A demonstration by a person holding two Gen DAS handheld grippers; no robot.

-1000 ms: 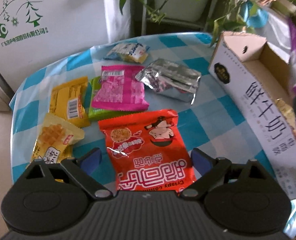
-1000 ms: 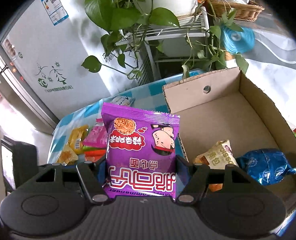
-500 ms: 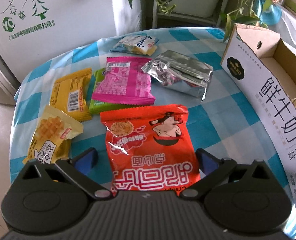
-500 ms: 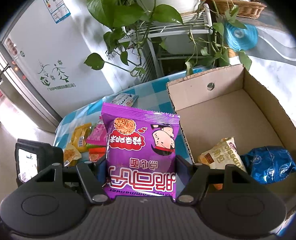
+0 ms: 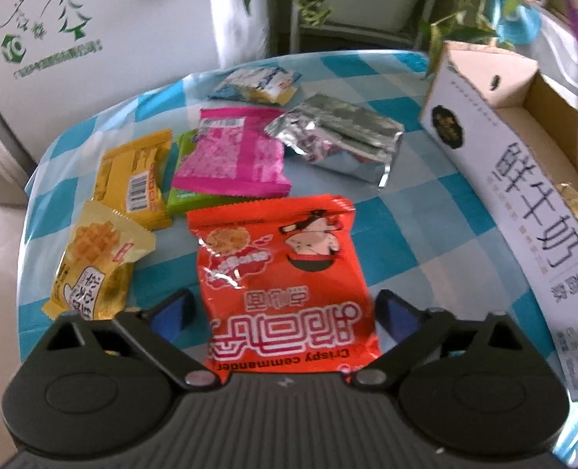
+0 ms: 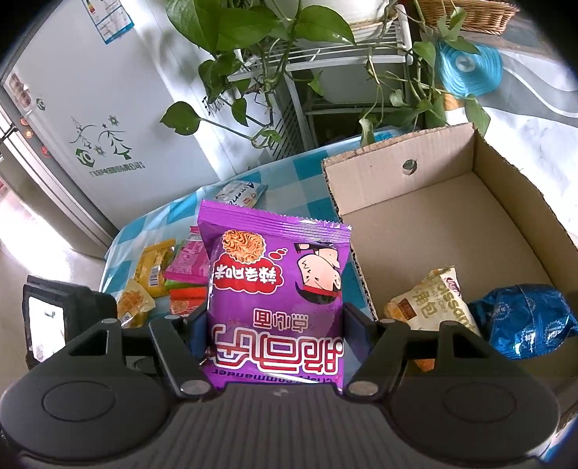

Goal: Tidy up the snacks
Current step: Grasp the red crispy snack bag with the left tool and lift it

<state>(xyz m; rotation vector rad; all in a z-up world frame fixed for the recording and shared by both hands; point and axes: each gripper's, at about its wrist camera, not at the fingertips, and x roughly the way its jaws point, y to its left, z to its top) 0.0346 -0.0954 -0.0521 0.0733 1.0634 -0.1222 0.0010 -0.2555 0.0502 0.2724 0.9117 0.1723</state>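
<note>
The desk (image 5: 425,211) wears a blue-and-white checked cloth, with a white fridge (image 6: 54,90) bearing green tree decals, trailing pothos plants (image 6: 250,19) and a wicker basket (image 6: 464,11) behind it. On its right side stands the open cardboard box (image 6: 464,226), large Chinese characters printed down its white outer wall; inside lie a cream "Croissant" packet (image 6: 433,305) and a blue foil packet (image 6: 531,320), as they did a second ago. The right gripper (image 6: 275,332) stays clenched on the purple noodle packet (image 6: 277,285), reading "Crispy commander", held just left of the box's near wall, unmoved. The left gripper (image 5: 285,308) is released: its jaws, having widened half a second back, have just been closing, and the red noodle packet (image 5: 281,285), also "Crispy commander", lies flat on the cloth between them; the right pad looks at the packet's edge, the left pad apart. Beyond sit a silver foil pack (image 5: 339,140), a pink packet (image 5: 234,156) over a green one (image 5: 183,191), two yellow packets (image 5: 132,179) and a small blue-white sachet (image 5: 257,82), all placed as before.
</note>
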